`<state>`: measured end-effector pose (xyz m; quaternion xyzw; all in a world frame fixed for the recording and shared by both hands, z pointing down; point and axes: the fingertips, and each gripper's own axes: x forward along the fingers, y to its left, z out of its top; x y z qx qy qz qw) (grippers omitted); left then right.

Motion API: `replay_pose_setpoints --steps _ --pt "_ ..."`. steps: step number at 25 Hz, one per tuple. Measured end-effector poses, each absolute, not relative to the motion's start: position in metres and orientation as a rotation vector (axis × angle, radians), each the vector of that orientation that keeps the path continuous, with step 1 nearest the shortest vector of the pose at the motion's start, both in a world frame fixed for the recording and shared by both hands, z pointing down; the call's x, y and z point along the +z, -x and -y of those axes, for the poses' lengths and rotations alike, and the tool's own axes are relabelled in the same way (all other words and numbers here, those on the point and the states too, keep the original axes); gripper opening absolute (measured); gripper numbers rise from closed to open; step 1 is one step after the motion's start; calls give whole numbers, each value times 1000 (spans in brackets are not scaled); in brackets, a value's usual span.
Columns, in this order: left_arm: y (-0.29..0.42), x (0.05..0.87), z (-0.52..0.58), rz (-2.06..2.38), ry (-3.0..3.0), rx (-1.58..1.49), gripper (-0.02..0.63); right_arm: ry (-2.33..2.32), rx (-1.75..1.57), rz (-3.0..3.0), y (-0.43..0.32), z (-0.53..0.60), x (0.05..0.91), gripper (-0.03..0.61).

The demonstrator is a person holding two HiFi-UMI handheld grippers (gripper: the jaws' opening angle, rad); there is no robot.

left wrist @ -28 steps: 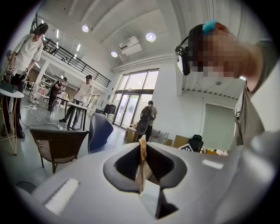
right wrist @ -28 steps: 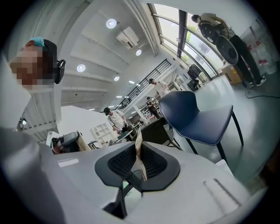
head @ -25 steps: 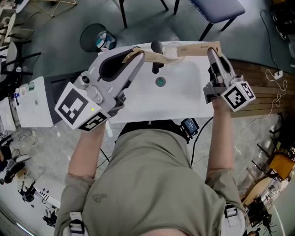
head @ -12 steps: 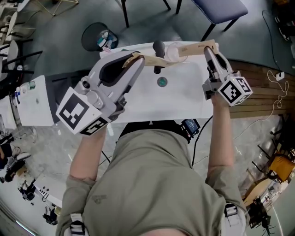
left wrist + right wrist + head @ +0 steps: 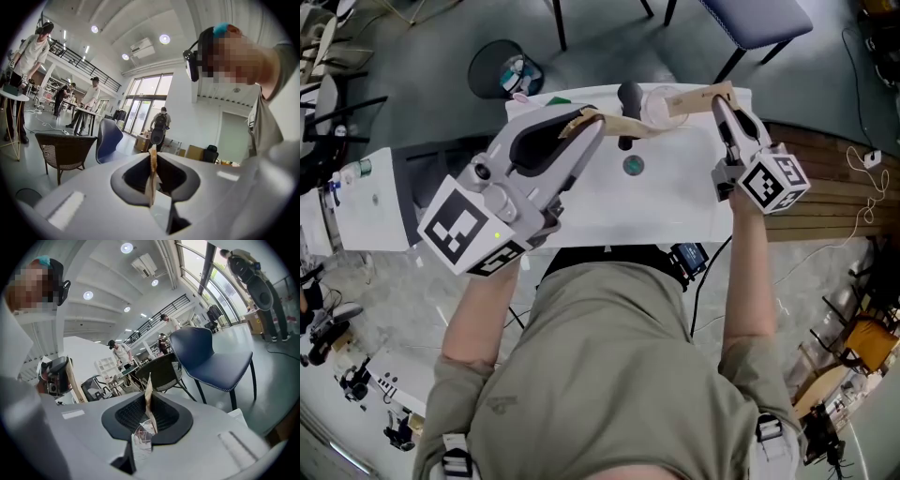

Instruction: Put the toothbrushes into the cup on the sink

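Left gripper [image 5: 584,120] jaws pinching toothbrush [image 5: 607,119], tip by faucet [image 5: 629,94]; right gripper [image 5: 719,101] jaws pinching second toothbrush [image 5: 698,97], end at clear cup [image 5: 659,105] on sink [image 5: 675,178] rim, seemingly inside. Risks: brushes colliding, tipping cup; early release drops brush into basin

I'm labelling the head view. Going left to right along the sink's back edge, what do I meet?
Left gripper → tap → cup → right gripper.
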<state>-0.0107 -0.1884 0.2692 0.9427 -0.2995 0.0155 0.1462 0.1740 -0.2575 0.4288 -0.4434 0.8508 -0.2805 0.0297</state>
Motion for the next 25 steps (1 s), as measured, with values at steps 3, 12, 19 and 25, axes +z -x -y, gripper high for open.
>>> replay_pose_setpoints --steps 3,12,19,25 --pt "10 271 188 856 -2711 43 41 1371 -855 -2644 -169 258 431 48" --pt "8 276 188 850 -2706 49 41 1372 -861 -2668 -166 260 439 48" --pt "6 278 188 847 -2699 49 41 1378 -848 -2688 -163 262 442 48" --pt "8 275 187 848 -2702 44 41 1393 -842 -2681 -163 262 440 48"
